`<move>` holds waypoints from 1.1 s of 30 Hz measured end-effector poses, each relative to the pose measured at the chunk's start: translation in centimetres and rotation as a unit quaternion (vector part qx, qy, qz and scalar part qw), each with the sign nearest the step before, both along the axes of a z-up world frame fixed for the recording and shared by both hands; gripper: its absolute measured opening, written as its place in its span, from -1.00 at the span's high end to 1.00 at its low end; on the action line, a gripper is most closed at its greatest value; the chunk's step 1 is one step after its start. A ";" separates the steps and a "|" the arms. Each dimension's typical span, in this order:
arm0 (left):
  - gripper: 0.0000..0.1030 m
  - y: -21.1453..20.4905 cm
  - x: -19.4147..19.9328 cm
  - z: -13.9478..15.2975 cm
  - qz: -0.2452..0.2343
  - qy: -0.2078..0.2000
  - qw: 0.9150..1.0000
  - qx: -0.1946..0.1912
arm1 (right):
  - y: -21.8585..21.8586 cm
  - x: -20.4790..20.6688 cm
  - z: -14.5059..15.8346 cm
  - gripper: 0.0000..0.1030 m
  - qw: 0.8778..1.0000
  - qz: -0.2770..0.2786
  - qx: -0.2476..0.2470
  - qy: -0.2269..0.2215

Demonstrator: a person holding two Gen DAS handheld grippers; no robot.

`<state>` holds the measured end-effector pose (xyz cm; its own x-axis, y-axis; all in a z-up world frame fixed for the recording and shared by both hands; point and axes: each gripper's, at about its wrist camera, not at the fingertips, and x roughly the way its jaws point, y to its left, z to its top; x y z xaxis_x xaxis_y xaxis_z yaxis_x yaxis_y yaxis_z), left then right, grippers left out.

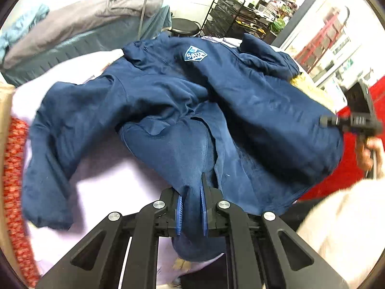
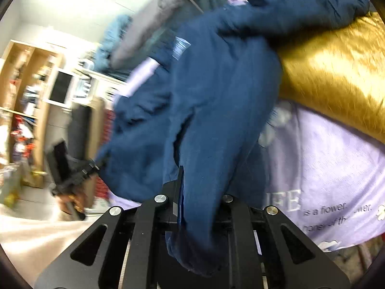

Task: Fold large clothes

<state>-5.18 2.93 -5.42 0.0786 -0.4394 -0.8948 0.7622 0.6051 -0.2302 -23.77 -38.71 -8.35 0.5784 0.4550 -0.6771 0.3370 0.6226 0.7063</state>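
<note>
The room has wooden shelves [image 2: 26,91] and a black rack [image 1: 223,12]. A purple sheet [image 2: 324,168] covers the bed. On it lies the blue jacket [image 1: 168,96], pinched by the left gripper [image 1: 191,207] and right gripper [image 2: 192,202] fingers.

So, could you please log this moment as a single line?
step: lift to fold | left gripper: shut on navy jacket | right gripper: shut on navy jacket | under it: lilac sheet
</note>
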 end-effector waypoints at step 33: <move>0.11 5.6 -1.4 -13.0 0.150 0.076 0.973 0.158 | -3.0 -2.3 -11.3 -0.49 0.920 -0.022 -0.261 0.293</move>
